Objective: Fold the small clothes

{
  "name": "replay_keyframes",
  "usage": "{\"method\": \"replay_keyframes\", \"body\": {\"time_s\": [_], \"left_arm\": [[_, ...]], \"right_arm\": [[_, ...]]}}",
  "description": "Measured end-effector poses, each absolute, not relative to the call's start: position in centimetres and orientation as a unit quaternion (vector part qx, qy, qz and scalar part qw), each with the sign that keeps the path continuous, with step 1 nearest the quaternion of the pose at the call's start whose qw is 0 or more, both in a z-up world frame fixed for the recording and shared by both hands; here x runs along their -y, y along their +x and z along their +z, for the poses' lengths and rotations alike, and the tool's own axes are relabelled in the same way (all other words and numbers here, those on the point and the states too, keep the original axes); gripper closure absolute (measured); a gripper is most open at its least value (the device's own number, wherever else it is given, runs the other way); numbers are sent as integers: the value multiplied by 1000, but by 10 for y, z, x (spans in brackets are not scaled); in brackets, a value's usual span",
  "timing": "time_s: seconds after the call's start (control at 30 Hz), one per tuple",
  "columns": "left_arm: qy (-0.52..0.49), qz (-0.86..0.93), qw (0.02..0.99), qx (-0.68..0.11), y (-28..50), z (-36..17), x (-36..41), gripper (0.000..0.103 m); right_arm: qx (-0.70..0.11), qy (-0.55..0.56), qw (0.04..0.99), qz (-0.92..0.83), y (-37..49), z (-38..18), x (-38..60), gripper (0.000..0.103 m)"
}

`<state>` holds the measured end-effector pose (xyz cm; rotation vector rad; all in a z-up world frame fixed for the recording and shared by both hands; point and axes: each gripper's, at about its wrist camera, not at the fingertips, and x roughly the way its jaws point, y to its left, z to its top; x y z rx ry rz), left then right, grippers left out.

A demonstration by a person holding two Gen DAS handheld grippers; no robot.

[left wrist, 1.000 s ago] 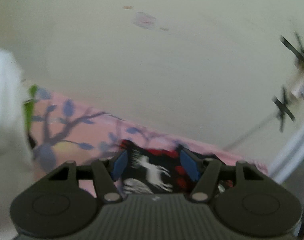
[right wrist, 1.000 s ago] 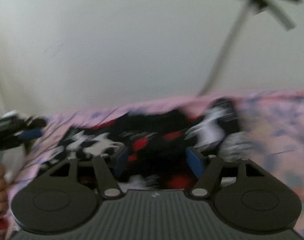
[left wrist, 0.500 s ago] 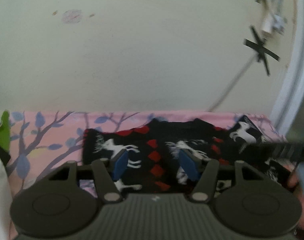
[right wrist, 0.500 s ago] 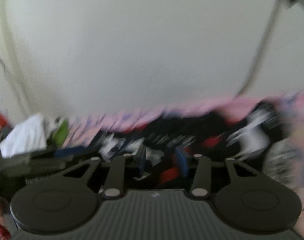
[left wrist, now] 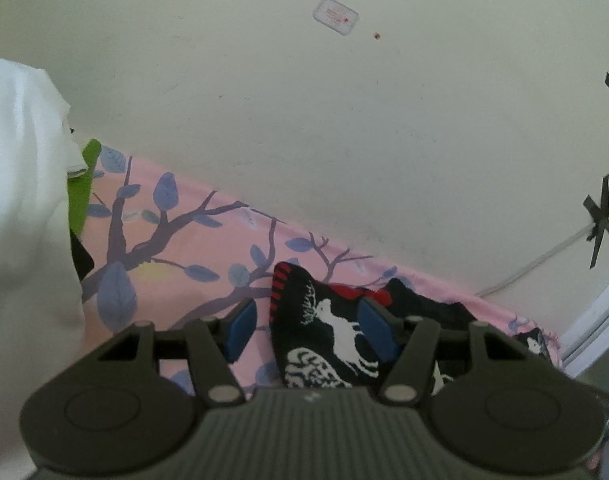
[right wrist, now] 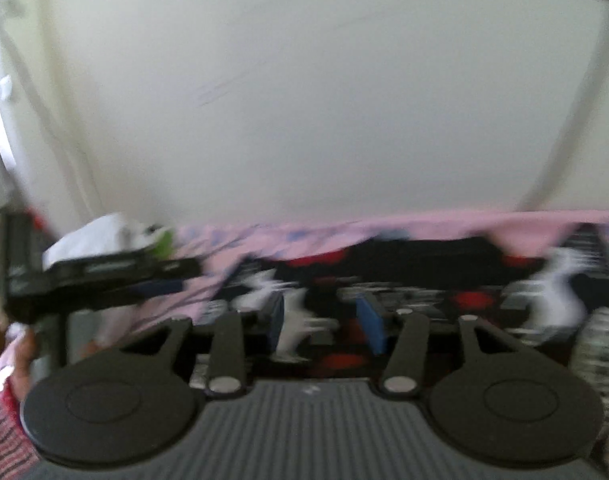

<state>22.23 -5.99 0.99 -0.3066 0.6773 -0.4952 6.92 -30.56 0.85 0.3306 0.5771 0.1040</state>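
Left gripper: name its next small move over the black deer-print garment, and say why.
Probably lower and close on the near corner. The left gripper is open, its blue-padded fingers straddling the red-trimmed corner of the black knitted deer-print garment on the pink leaf-patterned sheet, nothing gripped yet.

Garment [left wrist: 336, 332] spread flat on sheet [left wrist: 208, 248], near wall [left wrist: 304, 140] behind. Heap of clothes [left wrist: 20, 200] at far left on same sheet. Left gripper [left wrist: 308, 326] over garment's left end, jaws apart; right gripper [right wrist: 324, 322] over its middle, jaws apart. Cable [left wrist: 536, 260] along wall, at right.
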Motion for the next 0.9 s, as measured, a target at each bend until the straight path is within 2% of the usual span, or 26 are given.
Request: {"method": "replay_keyframes", "body": {"time_s": [0.1, 0.2, 0.37, 0.43, 0.5, 0.57, 0.6, 0.63, 0.8, 0.9], "left_arm": [[-133, -240, 904, -327, 220, 9, 67, 46], [-127, -244, 905, -325, 219, 10, 70, 46], [-127, -258, 904, -315, 215, 13, 71, 46], [-117, -261, 906, -313, 213, 13, 75, 46], [-106, -263, 906, -314, 212, 13, 79, 46], [-99, -268, 905, -316, 211, 12, 83, 46], [-93, -271, 904, -317, 210, 12, 86, 46], [-84, -273, 905, -316, 209, 11, 89, 46], [-23, -280, 914, -292, 189, 14, 109, 46], [-11, -303, 912, -275, 176, 19, 119, 46]], "right_arm": [[-301, 162, 940, -19, 63, -1, 330, 54], [-342, 190, 920, -26, 81, -21, 332, 58], [-352, 136, 925, 46, 118, -29, 267, 54], [-347, 94, 932, 56, 130, -27, 243, 58], [-347, 101, 930, 66, 133, -26, 243, 58], [-343, 101, 932, 57, 129, -23, 251, 49], [-337, 99, 935, 47, 124, -20, 258, 38], [-331, 98, 938, 38, 116, -19, 266, 37], [-301, 98, 948, -21, 65, -6, 321, 34], [-296, 130, 944, -61, 43, -6, 360, 37]]}}
